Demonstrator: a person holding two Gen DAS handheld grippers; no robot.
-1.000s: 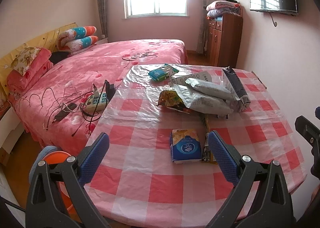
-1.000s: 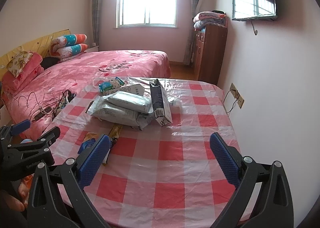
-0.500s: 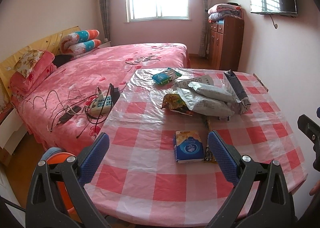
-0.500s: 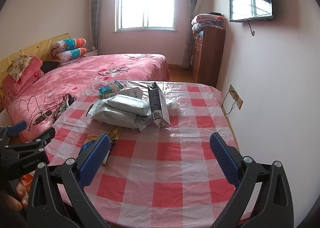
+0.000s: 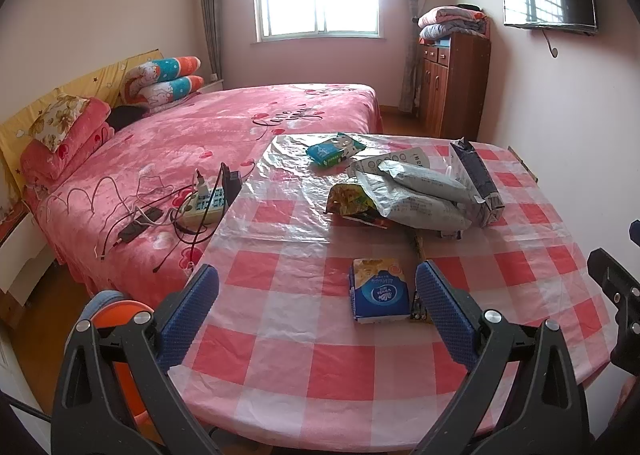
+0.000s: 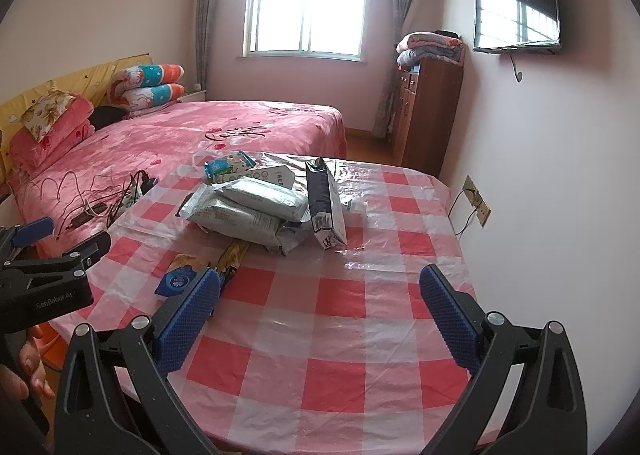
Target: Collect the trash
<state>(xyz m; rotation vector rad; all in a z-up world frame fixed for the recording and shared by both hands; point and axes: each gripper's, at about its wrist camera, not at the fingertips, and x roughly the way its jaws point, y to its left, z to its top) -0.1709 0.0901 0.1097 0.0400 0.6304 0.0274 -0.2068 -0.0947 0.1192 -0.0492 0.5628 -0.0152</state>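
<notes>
Left wrist view: the left gripper (image 5: 316, 309) hangs above the table's near edge, jaws spread wide and holding nothing. On the checked table (image 5: 280, 335), a blue tissue pack (image 5: 380, 291) lies just inside the right finger, with bare cloth to its left and toward the near rim. Farther back, grey bags (image 5: 416, 195) are heaped beside a tilted dark carton (image 5: 476, 179); a small green packet (image 5: 334, 149) lies near the far edge. Right wrist view: the right gripper (image 6: 318, 311) also stands open and empty over a bare stretch of cloth (image 6: 340, 319) running to the wall-side rim; the heap of bags (image 6: 248, 211) lies beyond it, well apart.
</notes>
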